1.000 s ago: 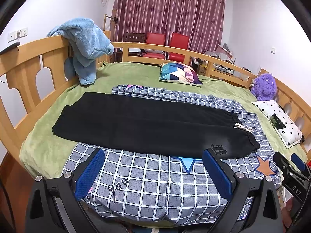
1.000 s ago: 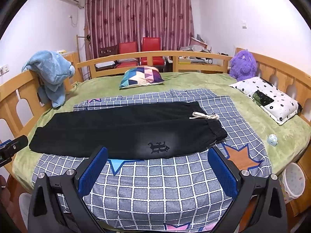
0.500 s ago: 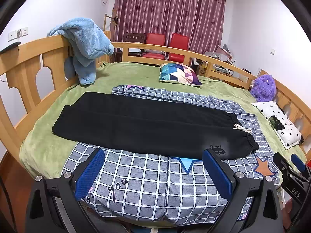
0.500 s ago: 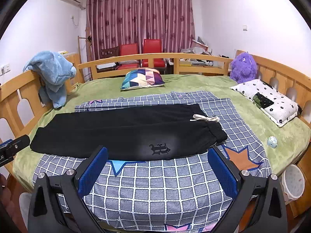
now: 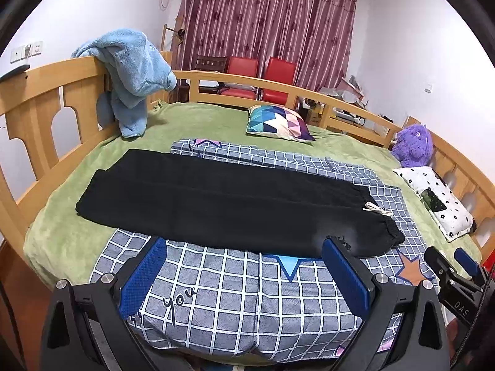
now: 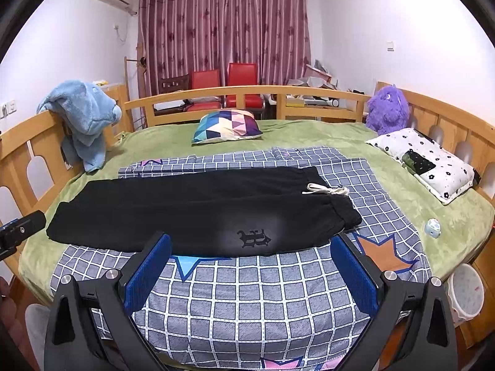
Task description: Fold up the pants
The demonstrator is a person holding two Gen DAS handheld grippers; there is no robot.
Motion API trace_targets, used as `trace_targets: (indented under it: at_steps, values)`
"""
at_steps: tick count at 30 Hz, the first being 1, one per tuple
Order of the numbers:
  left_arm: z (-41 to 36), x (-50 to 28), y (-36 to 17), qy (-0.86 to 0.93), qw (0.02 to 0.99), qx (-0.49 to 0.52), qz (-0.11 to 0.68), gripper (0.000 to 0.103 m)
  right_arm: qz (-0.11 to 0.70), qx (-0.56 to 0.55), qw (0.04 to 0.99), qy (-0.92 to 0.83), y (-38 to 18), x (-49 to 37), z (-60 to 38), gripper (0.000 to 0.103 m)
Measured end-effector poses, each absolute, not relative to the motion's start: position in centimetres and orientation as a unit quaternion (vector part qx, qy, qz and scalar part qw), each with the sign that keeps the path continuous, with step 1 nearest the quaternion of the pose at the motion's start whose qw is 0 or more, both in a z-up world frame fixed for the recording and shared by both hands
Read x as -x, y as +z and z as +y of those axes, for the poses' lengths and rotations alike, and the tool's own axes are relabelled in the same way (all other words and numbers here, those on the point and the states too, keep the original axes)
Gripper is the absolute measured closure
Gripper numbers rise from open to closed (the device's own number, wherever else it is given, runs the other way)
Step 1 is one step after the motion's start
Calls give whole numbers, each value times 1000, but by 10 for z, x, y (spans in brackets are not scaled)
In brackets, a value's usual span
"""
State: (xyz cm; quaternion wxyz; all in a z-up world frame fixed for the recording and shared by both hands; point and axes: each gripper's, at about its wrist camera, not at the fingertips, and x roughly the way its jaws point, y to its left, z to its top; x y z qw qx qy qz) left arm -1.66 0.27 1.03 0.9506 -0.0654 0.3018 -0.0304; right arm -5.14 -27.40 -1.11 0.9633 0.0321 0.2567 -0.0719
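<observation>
Black pants (image 5: 229, 201) lie flat across a grey checked sheet (image 5: 235, 296) on the bed, folded lengthwise, waistband and white drawstring (image 5: 376, 209) at the right, leg ends at the left. They also show in the right wrist view (image 6: 198, 210), with a logo (image 6: 254, 237) near the front edge. My left gripper (image 5: 244, 275) is open and empty, held above the sheet's near edge, short of the pants. My right gripper (image 6: 250, 272) is open and empty, likewise in front of the pants. The right gripper also shows at the left wrist view's right edge (image 5: 454, 278).
A wooden rail (image 5: 46, 92) rings the green bed. A blue fleece (image 5: 130, 74) hangs on the left rail. A patterned pillow (image 5: 278, 123), a purple plush (image 6: 386, 109) and a white dotted pillow (image 6: 427, 160) lie farther back. A white bin (image 6: 465, 290) stands at the bed's right.
Both grippers have risen and eased forward slightly; the pants sit a little lower in each view. Nothing was taken hold of.
</observation>
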Motion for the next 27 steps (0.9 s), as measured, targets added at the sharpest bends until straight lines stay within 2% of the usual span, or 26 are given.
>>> trace_targets:
  at_steps: [10,16,19,21,22,24,25,27]
  values:
    - [13,2,-3,-30,953,96,285,1,248,-27,966,-69,-23,41,-272,2]
    - [33,-22,-35,1,951,106,290,1,276,-7,958,-75,-58,13,-273,3]
    - [48,-43,-56,6,941,117,317,1,285,-8,955,-85,-78,-3,-279,4]
    - [61,-57,-75,-2,932,129,339,1,304,-23,949,-77,-91,-15,-285,11]
    - [69,-64,-85,-3,927,135,349,2,327,-37,942,-66,-101,-26,-290,21]
    - [84,-76,-104,0,918,147,368,3,362,-57,929,-55,-119,-43,-297,34]
    - [92,-81,-114,3,913,152,377,3,371,-65,925,-55,-128,-50,-301,37]
    - [109,-91,-132,7,904,170,392,3,379,-76,920,-60,-144,-62,-309,38]
